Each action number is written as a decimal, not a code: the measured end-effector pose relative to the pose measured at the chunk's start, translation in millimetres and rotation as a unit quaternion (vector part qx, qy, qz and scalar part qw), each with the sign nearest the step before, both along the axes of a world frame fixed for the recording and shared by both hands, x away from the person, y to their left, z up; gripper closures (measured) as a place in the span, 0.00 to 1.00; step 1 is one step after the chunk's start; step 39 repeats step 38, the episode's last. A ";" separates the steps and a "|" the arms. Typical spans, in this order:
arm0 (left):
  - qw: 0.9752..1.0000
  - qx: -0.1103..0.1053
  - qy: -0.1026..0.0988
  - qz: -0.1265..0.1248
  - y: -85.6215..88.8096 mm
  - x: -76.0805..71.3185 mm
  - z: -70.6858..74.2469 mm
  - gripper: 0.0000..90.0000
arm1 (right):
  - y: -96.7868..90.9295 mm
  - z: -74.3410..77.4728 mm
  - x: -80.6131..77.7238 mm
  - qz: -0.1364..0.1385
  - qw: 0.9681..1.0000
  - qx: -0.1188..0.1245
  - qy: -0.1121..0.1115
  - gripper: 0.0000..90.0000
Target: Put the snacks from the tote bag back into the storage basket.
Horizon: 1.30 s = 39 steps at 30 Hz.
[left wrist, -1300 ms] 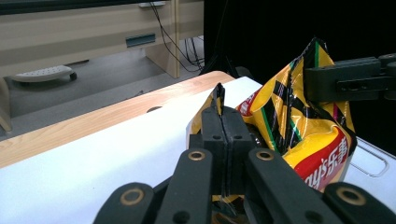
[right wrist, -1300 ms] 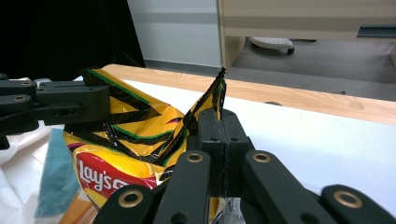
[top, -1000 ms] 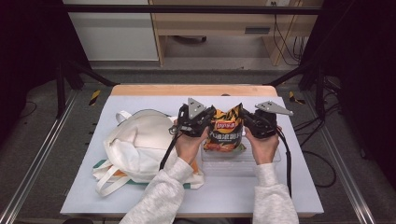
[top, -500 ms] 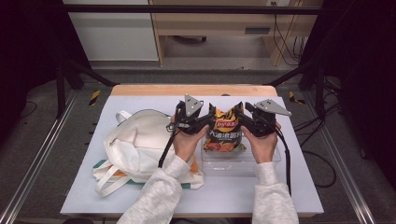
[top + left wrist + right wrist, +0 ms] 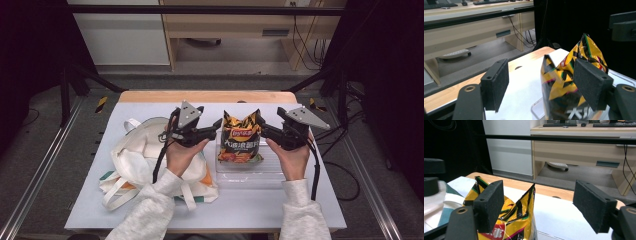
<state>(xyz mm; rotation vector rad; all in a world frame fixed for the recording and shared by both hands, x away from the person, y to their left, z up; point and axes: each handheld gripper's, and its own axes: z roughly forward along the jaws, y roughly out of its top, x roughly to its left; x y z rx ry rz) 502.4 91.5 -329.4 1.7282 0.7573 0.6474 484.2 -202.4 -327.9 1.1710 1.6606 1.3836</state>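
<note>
A yellow, orange and black chip bag point(image 5: 240, 137) stands upright in a clear plastic tray point(image 5: 250, 175) at mid-table. My left gripper point(image 5: 216, 127) hangs just left of the bag's top and my right gripper point(image 5: 263, 129) just right of it. Both have just been opening and now stand open. In the left gripper view the bag point(image 5: 566, 75) lies partly between the wide-apart pads of the left gripper point(image 5: 541, 82), close to the right pad point(image 5: 591, 85), unpressed. In the right gripper view the bag point(image 5: 516, 212) rises beside the left pad point(image 5: 489, 205).
A white tote bag point(image 5: 140, 155) with green and orange trim lies crumpled left of the tray, under the left forearm. The white table top point(image 5: 320, 200) ends in a wooden strip point(image 5: 207, 96) at the far edge. Metal rails run along both sides.
Both grippers were shut on the bag's top corners, then let go. Their jaws opened wide and the hands drew apart, away from the bag. The bag stays upright in the tray.
</note>
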 end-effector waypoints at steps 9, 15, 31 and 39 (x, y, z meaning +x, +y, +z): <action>1.000 0.007 0.005 0.013 46.6 -12.2 -2.8 0.30 | -6.2 3.7 -15.8 0.006 1.000 -0.007 -0.002 0.23; 0.999 0.011 0.010 0.035 84.0 -20.5 -13.5 0.29 | -16.3 0.3 -27.5 0.002 1.000 -0.012 0.001 0.20; 0.995 0.011 0.032 0.094 164.4 -47.9 -49.7 0.29 | -39.5 -29.2 -50.5 -0.013 0.999 -0.035 0.028 0.18; 0.993 0.019 0.046 0.111 179.6 -52.8 -64.3 0.29 | -52.5 -40.2 -55.4 -0.028 0.998 -0.033 0.036 0.18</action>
